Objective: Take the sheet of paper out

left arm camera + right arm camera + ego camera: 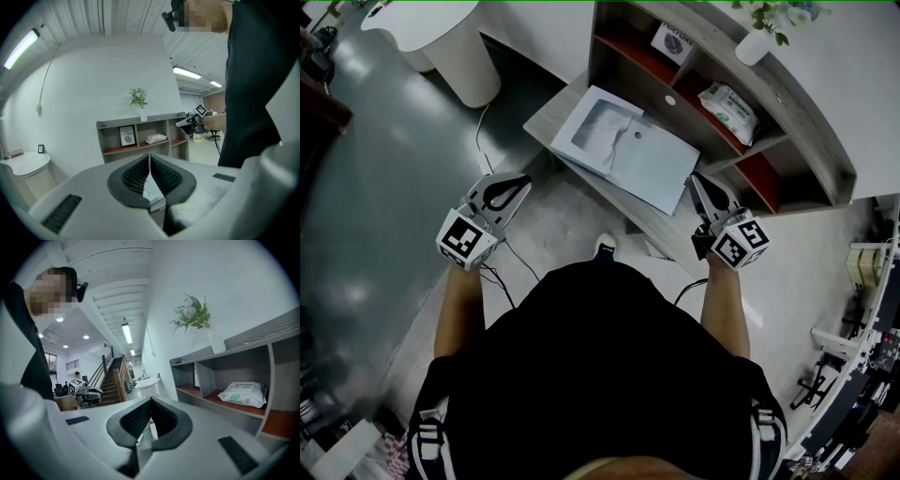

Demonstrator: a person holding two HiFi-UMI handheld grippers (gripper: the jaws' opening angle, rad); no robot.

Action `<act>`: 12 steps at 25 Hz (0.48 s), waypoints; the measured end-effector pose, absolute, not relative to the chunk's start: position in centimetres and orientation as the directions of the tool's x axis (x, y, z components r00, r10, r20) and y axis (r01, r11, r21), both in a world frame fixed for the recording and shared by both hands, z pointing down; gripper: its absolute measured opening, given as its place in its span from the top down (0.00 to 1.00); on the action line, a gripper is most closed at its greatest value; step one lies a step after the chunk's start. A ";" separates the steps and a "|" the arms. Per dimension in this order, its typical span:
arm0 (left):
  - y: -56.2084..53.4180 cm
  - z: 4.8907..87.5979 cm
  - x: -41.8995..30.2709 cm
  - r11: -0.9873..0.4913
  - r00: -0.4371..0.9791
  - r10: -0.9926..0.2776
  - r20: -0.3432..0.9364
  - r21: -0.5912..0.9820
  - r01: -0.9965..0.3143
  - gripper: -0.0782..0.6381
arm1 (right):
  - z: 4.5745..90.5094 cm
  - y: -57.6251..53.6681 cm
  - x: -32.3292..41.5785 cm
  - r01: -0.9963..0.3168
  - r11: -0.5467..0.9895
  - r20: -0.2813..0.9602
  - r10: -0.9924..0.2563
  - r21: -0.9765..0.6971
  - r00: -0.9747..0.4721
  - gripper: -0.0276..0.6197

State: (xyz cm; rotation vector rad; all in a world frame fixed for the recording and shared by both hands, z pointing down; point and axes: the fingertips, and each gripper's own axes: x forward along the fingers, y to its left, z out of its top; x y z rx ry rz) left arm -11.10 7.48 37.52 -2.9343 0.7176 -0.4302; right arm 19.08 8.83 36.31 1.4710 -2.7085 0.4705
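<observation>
A pale flat folder (623,148) holding a white sheet lies on a low grey table (546,117) in front of me, in the head view. My left gripper (520,180) hovers off the table's left side, level with the folder's near edge, shut and holding nothing. My right gripper (698,180) is at the folder's right corner, also shut and holding nothing. In the left gripper view the black pads (140,176) meet at the tips, and a strip of the folder (152,192) shows below them. In the right gripper view the pads (140,418) are pressed together too.
Behind the table stands an open shelf unit (712,66) with a framed print (673,42) and a pack of wipes (728,105); a vase of flowers (755,42) is on its top. A round white table (441,37) is at far left. A cable (478,141) runs over the floor.
</observation>
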 end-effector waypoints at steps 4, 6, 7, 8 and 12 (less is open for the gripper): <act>6.5 38.0 -10.3 -0.886 0.850 -0.464 0.251 -0.140 -0.443 0.86 | 36.5 7.6 20.0 -0.821 0.515 0.171 -0.810 -0.247 -0.560 0.94; 6.1 38.4 -9.9 -0.889 0.848 -0.458 0.266 -0.142 -0.436 0.86 | 36.8 7.0 20.4 -0.820 0.514 0.174 -0.810 -0.251 -0.560 0.94; 5.9 38.6 -9.8 -0.890 0.847 -0.457 0.271 -0.142 -0.434 0.86 | 36.9 6.6 20.6 -0.820 0.511 0.174 -0.810 -0.257 -0.559 0.94; 5.6 38.7 -9.7 -0.889 0.846 -0.457 0.274 -0.142 -0.435 0.86 | 37.0 6.3 20.7 -0.819 0.511 0.174 -0.809 -0.262 -0.561 0.94; 4.0 38.5 -9.9 -0.879 0.838 -0.476 0.267 -0.145 -0.454 0.86 | 37.0 4.7 20.0 -0.802 0.537 0.173 -0.791 -0.262 -0.587 0.94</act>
